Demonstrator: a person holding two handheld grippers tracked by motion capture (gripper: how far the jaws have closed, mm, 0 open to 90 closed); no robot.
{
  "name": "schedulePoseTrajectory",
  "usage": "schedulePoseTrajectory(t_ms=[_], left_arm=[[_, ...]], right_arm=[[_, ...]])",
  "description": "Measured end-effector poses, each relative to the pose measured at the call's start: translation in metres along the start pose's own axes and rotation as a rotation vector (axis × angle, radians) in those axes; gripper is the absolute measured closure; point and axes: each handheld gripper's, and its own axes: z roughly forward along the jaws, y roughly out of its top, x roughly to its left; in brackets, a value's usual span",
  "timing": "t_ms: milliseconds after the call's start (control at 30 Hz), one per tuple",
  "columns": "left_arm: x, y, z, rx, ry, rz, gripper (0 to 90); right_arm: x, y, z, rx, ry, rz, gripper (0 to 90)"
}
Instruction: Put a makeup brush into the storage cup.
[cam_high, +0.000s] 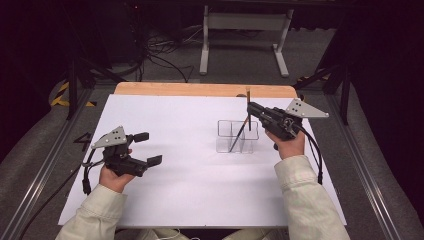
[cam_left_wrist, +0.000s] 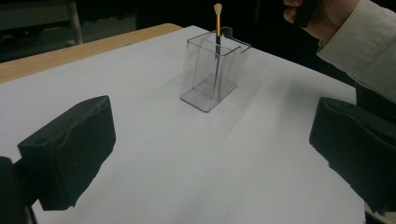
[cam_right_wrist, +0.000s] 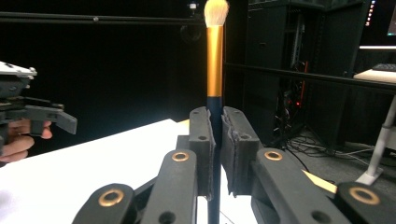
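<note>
Clear plastic forms the divided holder (cam_high: 238, 136) that stands right of centre in the high view, on the white table (cam_high: 190, 185). A makeup brush (cam_high: 246, 120) leans in it, its dark handle running down into a compartment and its top end poking above the rim. The right gripper (cam_high: 251, 109), in the right half of the frame, has its jaws clamped on the brush above the holder. The left gripper (cam_high: 148, 148) hovers at the lower left, well apart from the holder, jaws wide apart with nothing between them.

In the left gripper view, its two black pads sit at the lower left and right edges with bare table between. The holder (cam_left_wrist: 214, 74) stands at upper centre, the brush (cam_left_wrist: 217, 32) upright in it with pale bristles on top. A hand and sleeve (cam_left_wrist: 345, 28) fill the upper right corner.

In the right gripper view, the jaws at centre are pressed together on the brush's dark handle (cam_right_wrist: 214, 140); the gold ferrule and pale bristles rise above them. The left gripper (cam_right_wrist: 28, 114) shows at the left edge.
</note>
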Motion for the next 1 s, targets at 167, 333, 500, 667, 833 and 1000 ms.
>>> schedulePoseTrajectory(t_ms=[167, 333, 500, 667, 833, 1000], left_arm=[[0.001, 0.0, 0.0, -0.002, -0.002, 0.0, 1.1], [0.001, 0.0, 0.001, 0.003, -0.002, 0.004, 1.1], [0.001, -0.001, 0.001, 0.003, -0.003, -0.005, 1.1], [0.001, -0.001, 0.001, 0.001, -0.004, -0.005, 1.1], [0.001, -0.001, 0.0, 0.004, -0.002, 0.0, 1.1], [0.001, 0.0, 0.001, 0.002, -0.007, 0.001, 1.1]], right_arm=[[-0.003, -0.003, 0.006, -0.003, -0.002, 0.01, 83.0], [-0.003, -0.003, 0.013, -0.032, -0.006, 0.007, 83.0], [-0.003, -0.007, 0.021, -0.03, -0.011, 0.012, 83.0], [-0.001, -0.01, 0.028, -0.037, -0.006, 0.013, 83.0], [-0.003, -0.011, 0.03, -0.045, -0.004, 0.043, 83.1], [-0.005, -0.018, 0.032, -0.016, 0.005, 0.079, 83.0]])
